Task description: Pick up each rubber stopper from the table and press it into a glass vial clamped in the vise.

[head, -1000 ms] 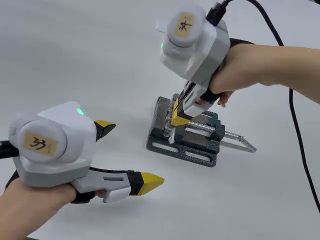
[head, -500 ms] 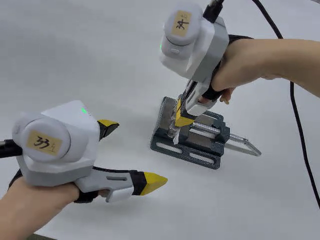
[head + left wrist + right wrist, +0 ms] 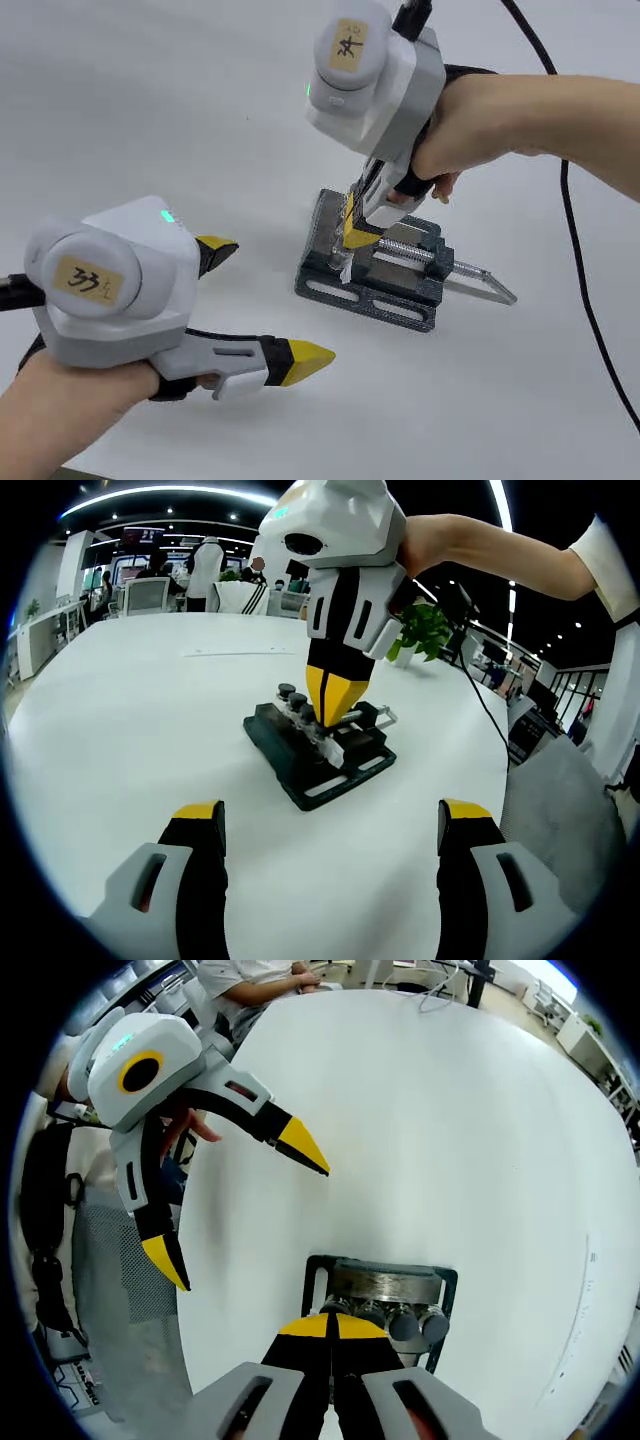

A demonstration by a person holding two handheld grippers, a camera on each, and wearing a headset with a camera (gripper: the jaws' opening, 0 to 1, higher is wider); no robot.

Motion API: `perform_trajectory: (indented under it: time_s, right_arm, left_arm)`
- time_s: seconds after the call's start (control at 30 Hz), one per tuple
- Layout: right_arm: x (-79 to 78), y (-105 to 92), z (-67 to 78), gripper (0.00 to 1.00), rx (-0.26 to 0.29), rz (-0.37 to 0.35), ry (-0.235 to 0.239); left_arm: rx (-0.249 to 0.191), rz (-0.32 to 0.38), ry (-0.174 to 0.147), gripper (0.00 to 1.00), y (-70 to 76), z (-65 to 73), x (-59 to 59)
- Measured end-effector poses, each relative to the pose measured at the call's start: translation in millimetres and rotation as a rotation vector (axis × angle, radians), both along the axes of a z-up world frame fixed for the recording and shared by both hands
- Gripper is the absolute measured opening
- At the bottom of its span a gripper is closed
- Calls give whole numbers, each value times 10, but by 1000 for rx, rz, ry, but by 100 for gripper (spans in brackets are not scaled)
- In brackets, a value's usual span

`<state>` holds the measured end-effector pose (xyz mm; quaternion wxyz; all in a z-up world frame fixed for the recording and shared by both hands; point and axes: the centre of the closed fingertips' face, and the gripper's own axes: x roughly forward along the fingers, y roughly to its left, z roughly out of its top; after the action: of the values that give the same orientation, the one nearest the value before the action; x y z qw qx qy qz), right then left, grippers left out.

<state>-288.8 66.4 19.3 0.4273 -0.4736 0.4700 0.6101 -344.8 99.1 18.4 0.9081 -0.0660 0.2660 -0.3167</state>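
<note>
White tabletop [image 3: 150, 90] spreads bare and bright under your work, and on it sits the dark grey vise [image 3: 352, 296], standing well forward of your body. A short row of glass vials [image 3: 300, 704] is clamped upright between its jaws, and in the left gripper view the far ones carry dark stoppers [image 3: 287, 689] on top. From above, in the right gripper view, the row shows as small grey rounds at the front of the vise, just ahead of your own tips. Your right gripper [image 3: 356, 238] points steeply down onto that row, its two yellow tips pressed together with no gap between them; what lies under the tips is hidden, so you cannot tell whether a stopper is pinched there. The vise's screw handle [image 3: 482, 285] sticks out to the right along the table. Your left gripper [image 3: 262, 303] hovers low and well apart from the vise, on its near left, its jaws spread wide around nothing. A black cable [image 3: 572, 230] trails from the right gripper across the table. Beyond the table edge, the left gripper view shows a green plant [image 3: 425, 620] and people [image 3: 210, 565] in an office space.
</note>
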Motion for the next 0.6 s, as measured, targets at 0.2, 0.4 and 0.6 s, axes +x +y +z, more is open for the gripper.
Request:
perform_trajectory:
  time_s: [0.2, 0.4, 0.6]
  right_arm:
    - [-51, -4, 14, 0, 25, -19, 4]
    - [-59, -5, 23, 0, 35, -18, -8]
    - [-34, -8, 47, 0, 13, -46, 15]
  left_arm:
    - [5, 2, -10, 86, 6, 65, -1]
    - [20, -13, -36, 86, 2, 207, 50]
    - [44, -33, -67, 86, -13, 367, 64]
